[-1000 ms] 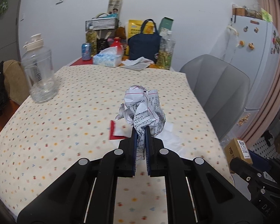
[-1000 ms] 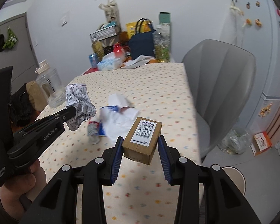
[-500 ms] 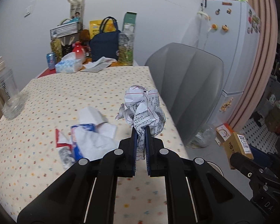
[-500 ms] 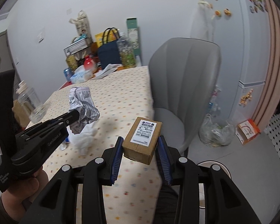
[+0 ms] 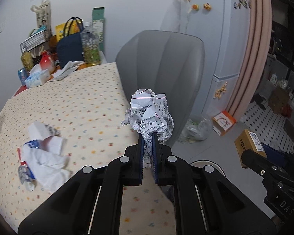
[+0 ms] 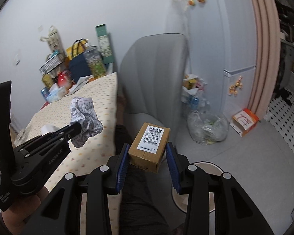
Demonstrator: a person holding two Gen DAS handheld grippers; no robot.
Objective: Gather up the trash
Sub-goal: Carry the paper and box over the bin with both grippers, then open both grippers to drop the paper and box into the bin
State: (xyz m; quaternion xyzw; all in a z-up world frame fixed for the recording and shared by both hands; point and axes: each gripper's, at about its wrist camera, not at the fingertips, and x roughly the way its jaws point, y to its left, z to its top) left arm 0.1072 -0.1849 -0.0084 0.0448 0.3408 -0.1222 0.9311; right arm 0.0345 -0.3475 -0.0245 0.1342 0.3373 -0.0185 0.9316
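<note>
Left gripper (image 5: 148, 143) is clamped on a crumpled ball of printed white paper (image 5: 149, 115), held in the air off the right edge of the polka-dot table (image 5: 84, 101). Right gripper (image 6: 148, 156) squeezes a small brown cardboard box with a white label (image 6: 150, 146), long axis running forward. The round white bin (image 6: 211, 168) sits on the floor just below and right, so I'd say the right hand is nearer. More crumpled white paper and wrappers (image 5: 43, 154) lie near the table's front-left corner.

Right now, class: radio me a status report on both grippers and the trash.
Left gripper shut on crumpled paper. Right gripper shut on cardboard box. More wrappers on table. Grey chair ahead.
</note>
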